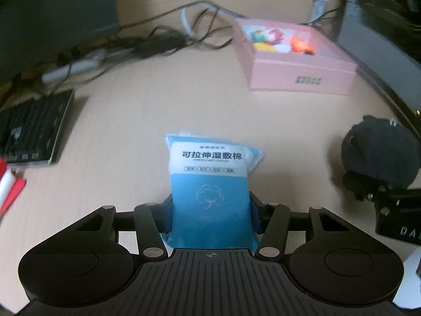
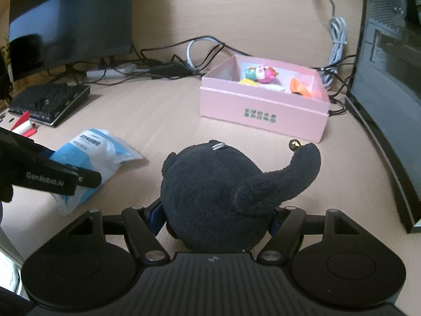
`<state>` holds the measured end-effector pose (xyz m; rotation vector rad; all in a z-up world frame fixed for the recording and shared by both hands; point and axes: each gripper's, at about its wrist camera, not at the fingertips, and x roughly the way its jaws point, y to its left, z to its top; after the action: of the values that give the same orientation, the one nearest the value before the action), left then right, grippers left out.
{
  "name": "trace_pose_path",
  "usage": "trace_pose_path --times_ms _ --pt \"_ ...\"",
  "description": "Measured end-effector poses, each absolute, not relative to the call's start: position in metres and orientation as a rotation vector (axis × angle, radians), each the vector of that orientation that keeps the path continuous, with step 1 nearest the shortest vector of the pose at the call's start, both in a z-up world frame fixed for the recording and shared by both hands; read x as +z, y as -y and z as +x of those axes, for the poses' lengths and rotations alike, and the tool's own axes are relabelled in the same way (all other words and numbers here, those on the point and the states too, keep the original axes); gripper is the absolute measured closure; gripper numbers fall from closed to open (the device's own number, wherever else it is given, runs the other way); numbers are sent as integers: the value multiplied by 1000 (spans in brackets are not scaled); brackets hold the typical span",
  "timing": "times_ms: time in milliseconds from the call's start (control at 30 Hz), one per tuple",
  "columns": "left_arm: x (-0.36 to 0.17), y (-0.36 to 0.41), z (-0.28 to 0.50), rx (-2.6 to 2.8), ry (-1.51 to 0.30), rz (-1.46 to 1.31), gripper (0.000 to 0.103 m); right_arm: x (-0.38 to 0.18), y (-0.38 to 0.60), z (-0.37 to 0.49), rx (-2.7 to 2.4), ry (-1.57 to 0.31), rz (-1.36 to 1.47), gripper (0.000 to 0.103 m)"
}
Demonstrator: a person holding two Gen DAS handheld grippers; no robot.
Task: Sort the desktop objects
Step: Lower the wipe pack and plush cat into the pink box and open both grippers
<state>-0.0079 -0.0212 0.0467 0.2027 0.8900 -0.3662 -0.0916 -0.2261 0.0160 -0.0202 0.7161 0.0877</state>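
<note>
Beige table (image 2: 163,110) filled both views. Left tool (image 1: 210,210) clamped a "STRETCH WET COTTON" packet (image 1: 210,179); right tool (image 2: 218,216) clamped a black plush (image 2: 215,189); only the right view showed "GenRobot.AI".

Fuzzy black plush toy (image 2: 210,194), glossy plastic cotton-pad packet (image 1: 210,179), matt pink cardboard box (image 2: 263,110) on pale wood-grain desk (image 2: 163,110).

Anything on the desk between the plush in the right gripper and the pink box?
Only bare desk between the black plush and the pink box, shown in the right wrist view. The plush's small gold bell sits nearest the box, apart from it.
</note>
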Motion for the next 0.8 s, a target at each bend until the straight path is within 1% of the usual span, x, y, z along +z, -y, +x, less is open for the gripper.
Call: trace_pose_path --times_ms 133,233,400,467,567,633,800 --pt "72 31 -5 -434 -801 222 47 41 237 -94 68 -683 -34 31" --pt "108 41 2 -468 -652 277 47 72 251 -93 16 -632 -67 31" --pt "174 58 27 -528 -435 268 47 148 287 -69 -108 -519 -4 31" --pt "188 67 37 -553 -394 250 47 179 296 -60 -138 -456 18 31" --pt "197 85 60 -606 -383 197 47 214 304 -50 -151 -366 61 31" --pt "194 99 76 -628 -397 176 47 228 305 -42 -164 -311 60 31" --pt "171 136 124 -687 -456 108 46 233 311 -12 -188 -268 45 31"
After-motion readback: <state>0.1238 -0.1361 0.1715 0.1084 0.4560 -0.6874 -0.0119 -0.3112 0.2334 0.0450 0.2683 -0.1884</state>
